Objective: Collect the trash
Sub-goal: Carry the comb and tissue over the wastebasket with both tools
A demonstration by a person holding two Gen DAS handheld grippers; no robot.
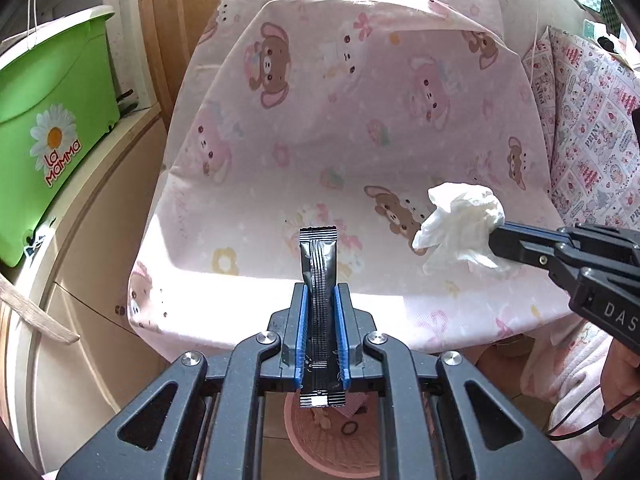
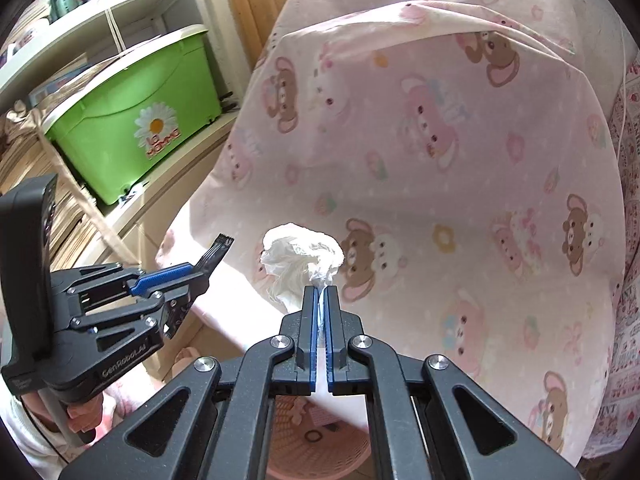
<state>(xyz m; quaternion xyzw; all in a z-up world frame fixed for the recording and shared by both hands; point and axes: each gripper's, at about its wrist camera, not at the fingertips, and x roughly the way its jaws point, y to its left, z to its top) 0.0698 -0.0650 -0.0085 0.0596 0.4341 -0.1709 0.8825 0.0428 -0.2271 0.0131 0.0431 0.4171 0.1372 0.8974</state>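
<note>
From the left wrist: the left tongs [image 1: 322, 296] pinch a black sachet [image 1: 319, 264] upright along the fingers, its lower end hanging over the pink basket [image 1: 320, 440] directly beneath. To the right, the right tongs [image 1: 496, 240] grip a crumpled tissue [image 1: 460, 224] above the cloth-covered table [image 1: 320, 120].

From the right wrist: the right tongs [image 2: 320, 294] are pressed onto the tissue [image 2: 302, 258]; the basket [image 2: 320, 452] lies below and behind the tips, so I'd judge both loads need only drop downward.
</note>
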